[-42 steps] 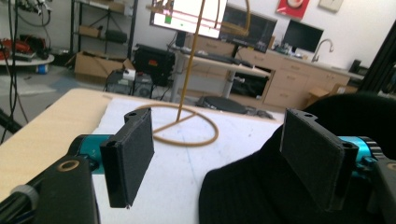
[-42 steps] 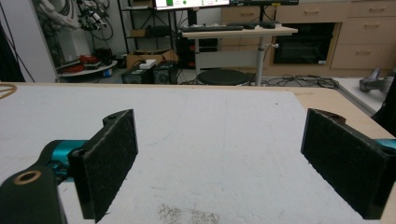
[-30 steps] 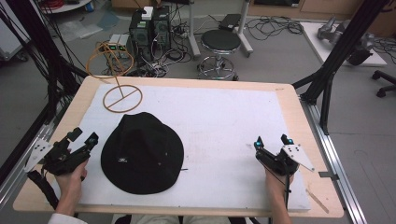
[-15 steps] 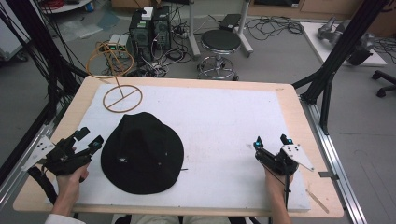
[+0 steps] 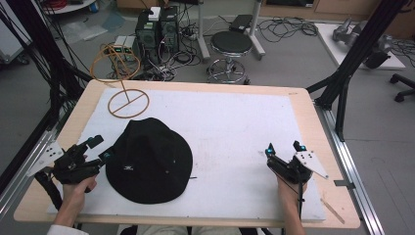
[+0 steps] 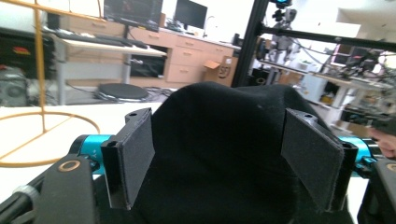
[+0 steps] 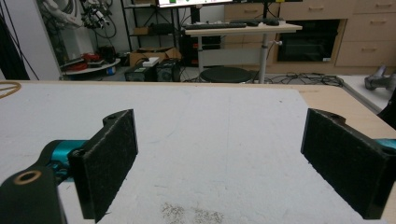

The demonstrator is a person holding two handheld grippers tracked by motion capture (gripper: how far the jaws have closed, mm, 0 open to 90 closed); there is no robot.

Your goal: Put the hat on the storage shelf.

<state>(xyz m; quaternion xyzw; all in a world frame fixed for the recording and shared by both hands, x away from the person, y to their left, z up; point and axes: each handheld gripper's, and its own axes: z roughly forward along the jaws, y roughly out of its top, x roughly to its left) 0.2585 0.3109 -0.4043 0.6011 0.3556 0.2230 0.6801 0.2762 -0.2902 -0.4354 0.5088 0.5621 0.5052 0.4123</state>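
Black soft-fabric hat, round brim, domed crown, lies on white mat left of centre. Left gripper at brim edge, felt-padded jaws apart, flanking crown. Right gripper over bare mat, jaws apart. Thin orange wire stand beyond hat.

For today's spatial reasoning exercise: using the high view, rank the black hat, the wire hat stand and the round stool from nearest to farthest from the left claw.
1. Black hat: on the white mat, right beside the open left claw.
2. Wire hat stand: at the table's far left corner.
3. Round stool: on the floor beyond the table's far edge.
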